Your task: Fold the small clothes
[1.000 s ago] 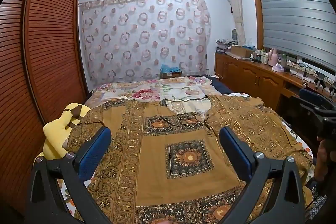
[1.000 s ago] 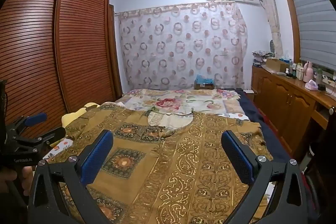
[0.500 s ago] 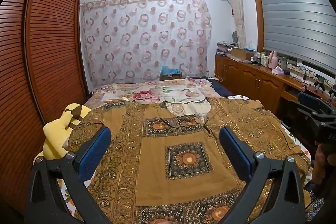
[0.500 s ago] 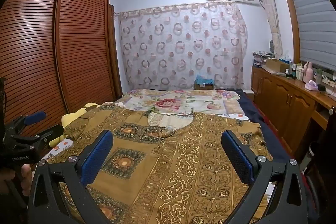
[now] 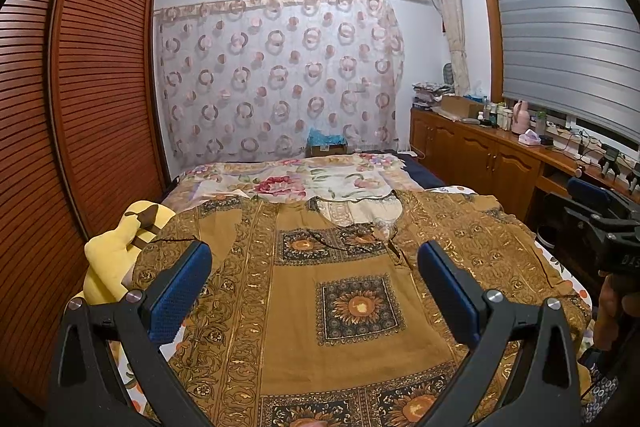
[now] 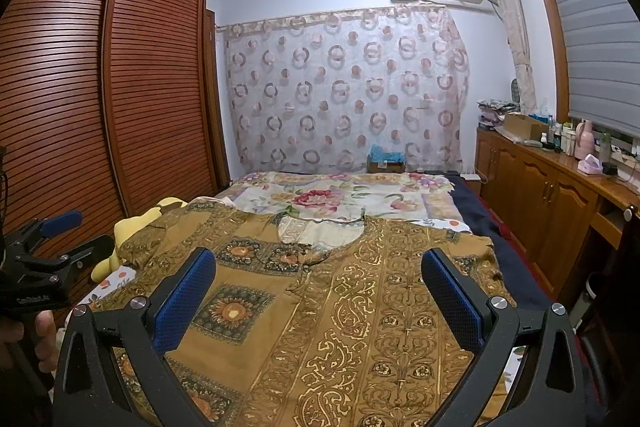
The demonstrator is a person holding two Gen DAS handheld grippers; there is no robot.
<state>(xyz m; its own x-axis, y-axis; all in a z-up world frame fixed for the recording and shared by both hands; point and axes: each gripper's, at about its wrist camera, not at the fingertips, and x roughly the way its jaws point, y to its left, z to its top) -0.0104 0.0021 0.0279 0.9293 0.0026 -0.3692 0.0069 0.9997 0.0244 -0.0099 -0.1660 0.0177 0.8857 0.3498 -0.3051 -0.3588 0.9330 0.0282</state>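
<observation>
The left claw (image 5: 314,267) hangs above the near part of the bed with its two blue-padded fingers (image 5: 180,291) spread wide and nothing between them. Straight ahead of it and below lies the brown patterned shirt (image 5: 320,291), spread flat, front up, with the neck opening (image 5: 360,211) at the far end and a dark square with a sunflower (image 5: 358,305) showing between the fingers. To the left of this claw, beside the shirt's sleeve, sits a yellow soft toy (image 5: 116,251) against the slatted wardrobe (image 5: 80,107). Off to its right, at the picture's edge, the right claw (image 5: 600,223) shows, held by a hand (image 5: 612,307).

From its own camera the right claw (image 6: 320,275) also stands wide, gripping nothing, above the gold-scrolled half of the shirt (image 6: 380,307). The left claw (image 6: 48,247) shows at the left edge there. Beyond the shirt, further from both claws, a floral bedspread (image 6: 340,195) covers the bed, and a circle-print curtain (image 6: 344,87) hangs on the far wall
</observation>
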